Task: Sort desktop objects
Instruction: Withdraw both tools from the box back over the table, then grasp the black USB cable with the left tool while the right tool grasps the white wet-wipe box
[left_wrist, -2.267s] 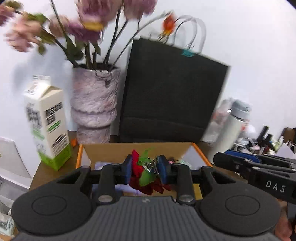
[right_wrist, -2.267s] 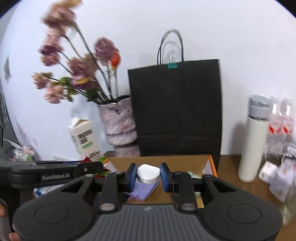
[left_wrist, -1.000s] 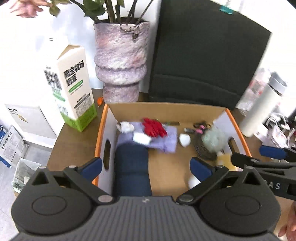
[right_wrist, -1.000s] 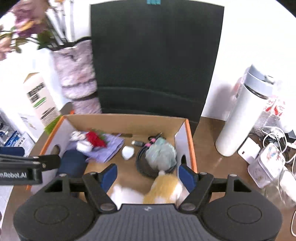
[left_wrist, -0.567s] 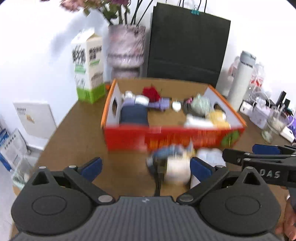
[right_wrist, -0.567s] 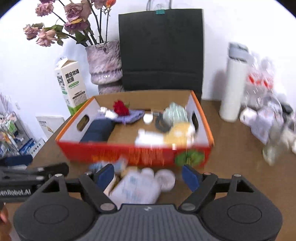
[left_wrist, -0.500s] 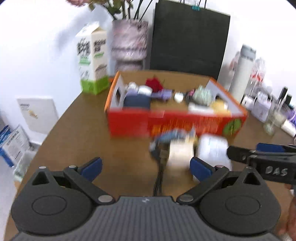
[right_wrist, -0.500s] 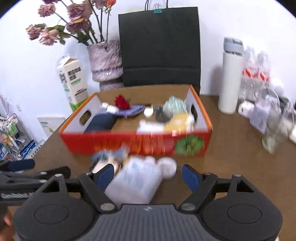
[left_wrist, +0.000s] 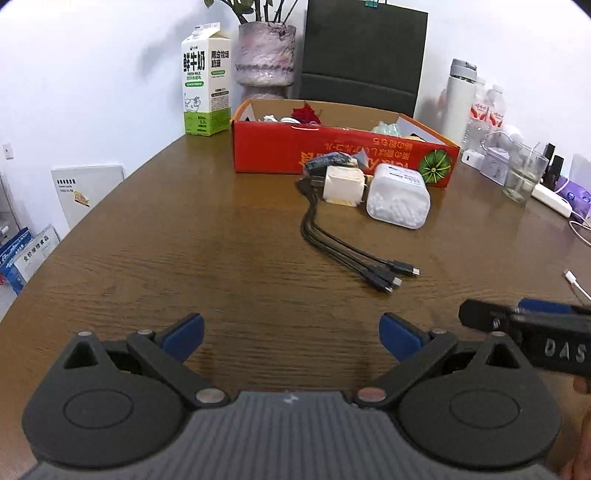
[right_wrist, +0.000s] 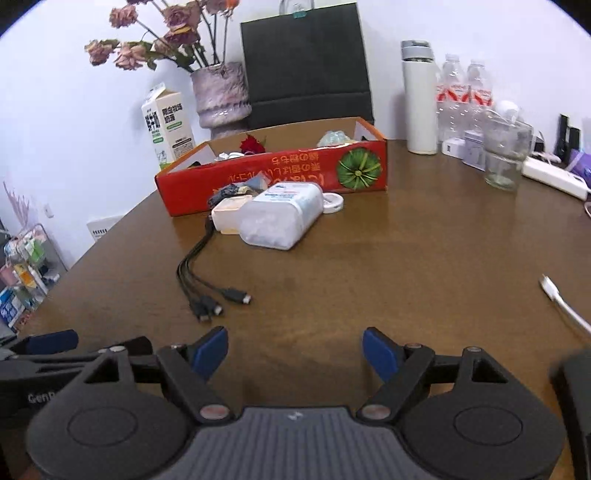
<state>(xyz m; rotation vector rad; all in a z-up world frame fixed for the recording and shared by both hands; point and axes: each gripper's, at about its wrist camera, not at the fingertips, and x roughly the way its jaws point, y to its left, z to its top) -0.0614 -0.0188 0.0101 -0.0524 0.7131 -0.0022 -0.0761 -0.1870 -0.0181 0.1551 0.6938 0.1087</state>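
Lying at centre frame on the bench (left_wrist: 184, 240), the black cable (left_wrist: 332, 243) looks light and limp; pinching near its plugs seems best. Beside it sits a slick plastic jar (left_wrist: 399, 199). Left gripper (left_wrist: 291, 334) and right gripper (right_wrist: 295, 350) gape empty.

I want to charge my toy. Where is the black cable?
The black cable lies on the brown table, running from the white box before the red box toward the camera.
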